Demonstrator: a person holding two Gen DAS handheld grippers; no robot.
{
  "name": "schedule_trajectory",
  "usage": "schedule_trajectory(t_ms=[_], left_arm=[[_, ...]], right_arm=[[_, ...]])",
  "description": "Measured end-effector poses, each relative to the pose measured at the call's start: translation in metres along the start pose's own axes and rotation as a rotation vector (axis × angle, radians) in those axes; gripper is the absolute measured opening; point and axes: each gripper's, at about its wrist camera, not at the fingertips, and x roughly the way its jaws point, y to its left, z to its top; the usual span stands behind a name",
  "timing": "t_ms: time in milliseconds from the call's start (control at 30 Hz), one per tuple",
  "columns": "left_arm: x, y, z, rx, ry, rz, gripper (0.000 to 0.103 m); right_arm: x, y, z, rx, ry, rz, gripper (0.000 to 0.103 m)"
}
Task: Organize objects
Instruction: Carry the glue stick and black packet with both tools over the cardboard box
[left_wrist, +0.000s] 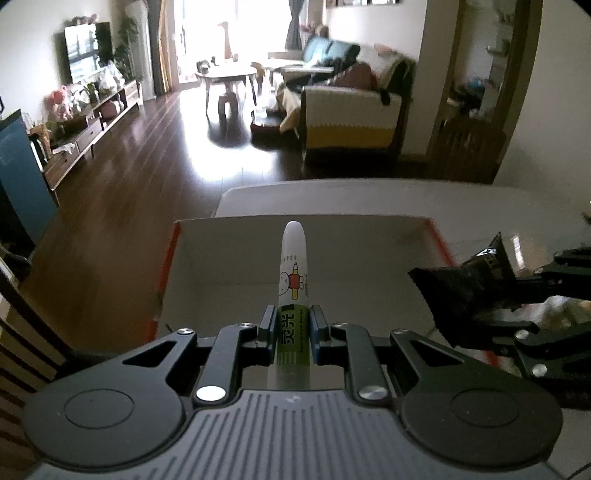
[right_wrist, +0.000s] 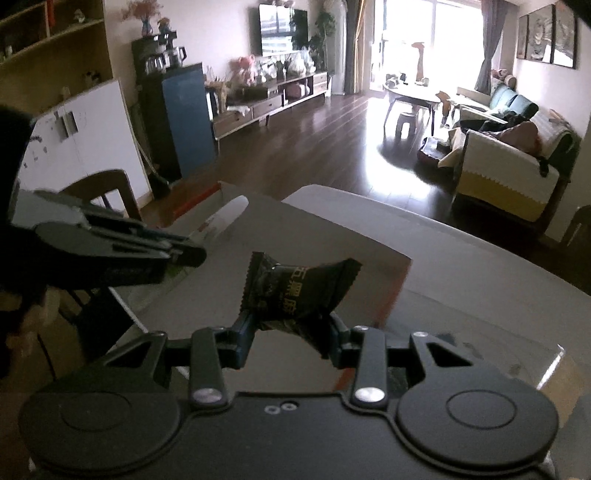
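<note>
1. Left wrist view: my left hand-held gripper (left_wrist: 293, 325) is closed on a highlighter (left_wrist: 293, 280), pinched low on its green label so the white capped end juts straight ahead over the open box (left_wrist: 236, 266). I judge the grip leaves the pen free to drop lengthways into the box. The tool is held level, pointing across the worktop (left_wrist: 369, 195) towards the living room.

2. Same view, right edge: my other tool reaches in over the box's red rim, carrying a black packet (left_wrist: 461, 284).

3. Right wrist view: my right hand-held gripper (right_wrist: 291, 332) is clamped on the packet (right_wrist: 295, 288), squeezing its lower part so the wrapper fans out above the jaws. It hangs over the box (right_wrist: 332, 243), level and angled left, with the left tool close alongside, highlighter (right_wrist: 225, 218) forward.
</note>
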Motion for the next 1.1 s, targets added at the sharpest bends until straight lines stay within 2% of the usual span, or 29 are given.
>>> schedule_trajectory(t_ms=[200, 533, 767, 800, 833, 1100], left_arm=[[0.043, 0.014, 0.003, 0.051, 0.101, -0.004, 0.016], [0.091, -0.001, -0.011, 0.217, 0.259, -0.032, 0.016], [0.105, 0.001, -0.018, 0.261, 0.377, -0.066, 0.017], [0.106, 0.001, -0.018, 0.268, 0.399, -0.07, 0.017], [0.107, 0.0, -0.018, 0.273, 0.407, -0.07, 0.017], [0.11, -0.003, -0.018, 0.277, 0.458, -0.078, 0.017]], right_arm=[[0.038, 0.013, 0.004, -0.047, 0.075, -0.03, 0.038], [0.079, 0.038, -0.003, -0.136, 0.218, -0.053, 0.039], [0.094, 0.049, -0.012, -0.146, 0.289, -0.06, 0.04], [0.095, 0.049, -0.014, -0.137, 0.294, -0.059, 0.038], [0.096, 0.049, -0.014, -0.128, 0.3, -0.06, 0.035], [0.093, 0.051, -0.017, -0.116, 0.301, -0.058, 0.039]])
